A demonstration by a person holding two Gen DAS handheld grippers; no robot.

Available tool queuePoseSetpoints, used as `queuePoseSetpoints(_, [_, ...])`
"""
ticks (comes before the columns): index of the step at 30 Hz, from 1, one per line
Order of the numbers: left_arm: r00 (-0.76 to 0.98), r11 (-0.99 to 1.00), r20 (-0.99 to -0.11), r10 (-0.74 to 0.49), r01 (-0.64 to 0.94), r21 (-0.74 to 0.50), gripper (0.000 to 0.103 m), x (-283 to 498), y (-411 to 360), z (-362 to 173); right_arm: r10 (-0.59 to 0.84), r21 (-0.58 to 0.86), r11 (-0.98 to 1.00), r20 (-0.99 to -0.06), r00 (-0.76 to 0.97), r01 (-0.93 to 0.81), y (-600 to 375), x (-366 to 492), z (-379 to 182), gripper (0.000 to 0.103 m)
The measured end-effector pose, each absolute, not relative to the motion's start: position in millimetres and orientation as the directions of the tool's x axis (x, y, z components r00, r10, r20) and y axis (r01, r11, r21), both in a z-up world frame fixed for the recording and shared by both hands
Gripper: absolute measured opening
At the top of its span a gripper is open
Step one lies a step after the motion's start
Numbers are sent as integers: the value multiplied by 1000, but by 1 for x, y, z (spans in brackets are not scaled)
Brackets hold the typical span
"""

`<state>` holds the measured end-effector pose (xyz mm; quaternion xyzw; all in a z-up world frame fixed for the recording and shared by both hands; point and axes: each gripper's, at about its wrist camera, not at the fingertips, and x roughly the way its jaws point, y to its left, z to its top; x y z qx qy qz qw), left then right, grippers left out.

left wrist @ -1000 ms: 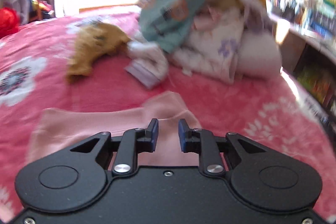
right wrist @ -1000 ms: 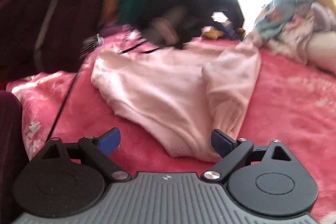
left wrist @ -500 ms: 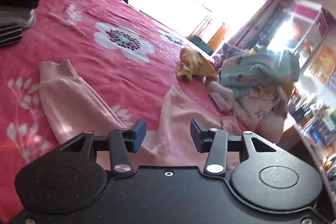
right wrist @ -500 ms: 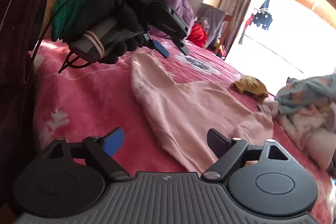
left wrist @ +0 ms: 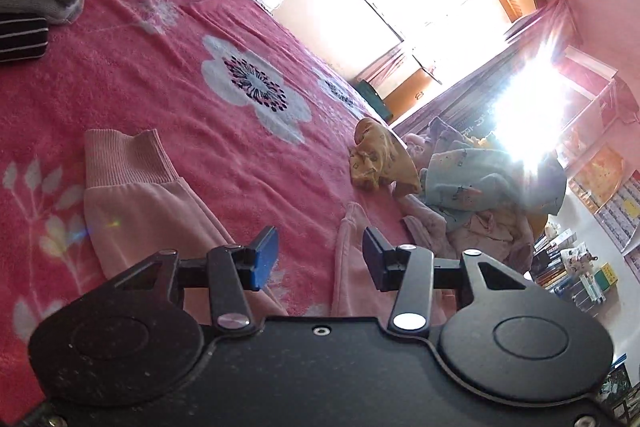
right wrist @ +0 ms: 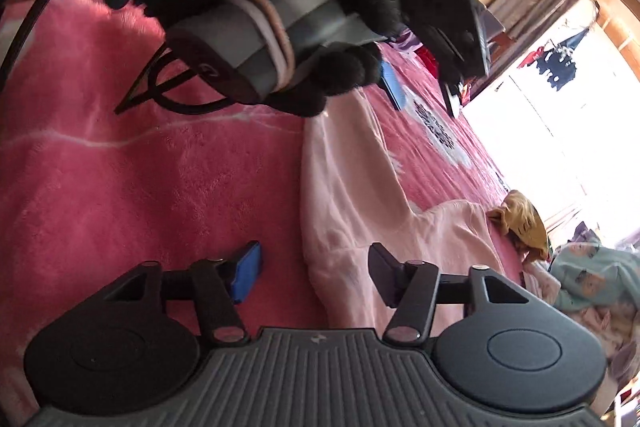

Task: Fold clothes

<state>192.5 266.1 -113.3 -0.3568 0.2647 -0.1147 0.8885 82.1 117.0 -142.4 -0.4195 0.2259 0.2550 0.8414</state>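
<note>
My left tongs are open and hold nothing, and my right tongs are open and empty too. The pink top lies spread on the red bed, not yet in a neat packet as far as I can see, so I judge the folding of this piece is somewhere in the middle or waiting; one moment does not tell me more. In the right view the top runs with its long axis away from me, from the edge just between my right fingers up toward the window, and one sleeve stretches along that axis to under my left hand, which holds the other tool above it. In the left view the sleeve with its ribbed cuff lies to the left of the left tongs, and a raised fold of the top stands between the left fingers, closer to the right one. So the right tongs are nearer to the body edge, and the left tongs are nearer to the sleeve. Far to the right lie a yellow cloth and a pile of other clothes, well apart from the top.
</note>
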Motion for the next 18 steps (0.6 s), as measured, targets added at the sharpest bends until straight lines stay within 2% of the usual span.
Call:
queuePoseSetpoints(5, [796,731,-405,-449,66,-679,45,212,251,-116,212,-626,495,-586,782,-603,128,90,-151,56])
queuePoseSetpoints(10, [745,760,-465,-478,85,-645,45,242,231,-125,201,-594,541,-596,777,-595,127,98,-150,53])
queuePoseSetpoints(11, [737,772,-482,-474,85,-630,45,249,227,-125,205,-574,563,-600,773,-595,125,100,-149,50])
queuePoseSetpoints(14, [714,798,-520,-469,91,-596,45,268,216,-125,214,-522,617,-608,764,-589,116,102,-147,29])
queuePoseSetpoints(18, [694,820,-548,-466,107,-562,45,291,203,-120,241,-436,693,-611,754,-574,101,105,-143,22])
